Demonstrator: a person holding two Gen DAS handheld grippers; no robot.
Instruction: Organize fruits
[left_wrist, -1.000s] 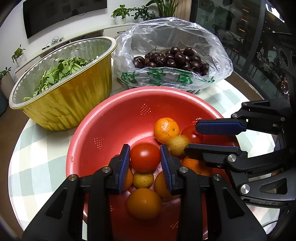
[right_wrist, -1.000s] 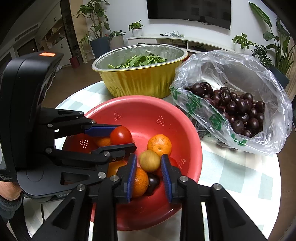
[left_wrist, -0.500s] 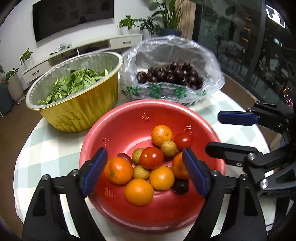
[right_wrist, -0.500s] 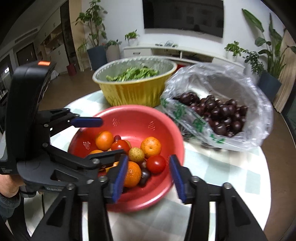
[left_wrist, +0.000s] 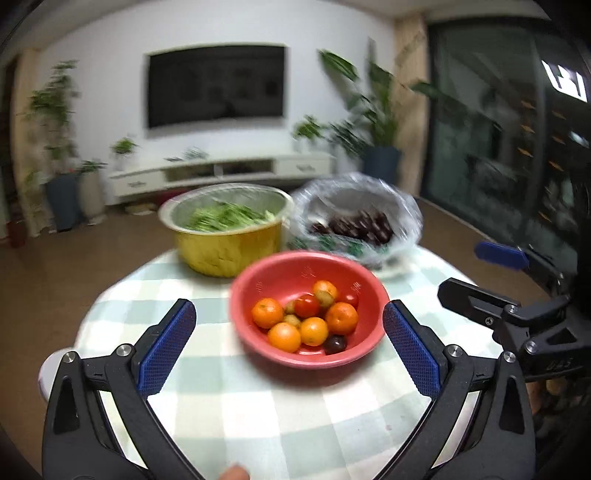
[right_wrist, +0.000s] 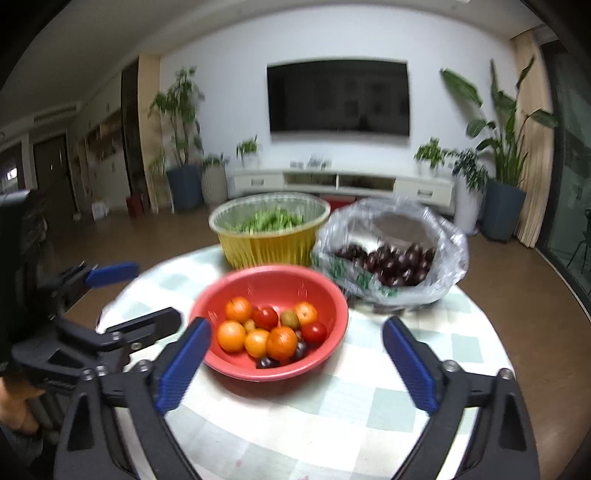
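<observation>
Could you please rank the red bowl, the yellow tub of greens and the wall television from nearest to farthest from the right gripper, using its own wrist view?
1. Red bowl, just ahead of the right gripper.
2. Yellow tub, behind the bowl.
3. Television, on the far wall.

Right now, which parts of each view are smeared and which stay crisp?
Left wrist view: red bowl, gold bowl and cherry bag are motion-smeared; the gripper's blue fingers stay crisp. Right wrist view: milder blur, fruit edges soft; fisheye bends the walls in both.
</observation>
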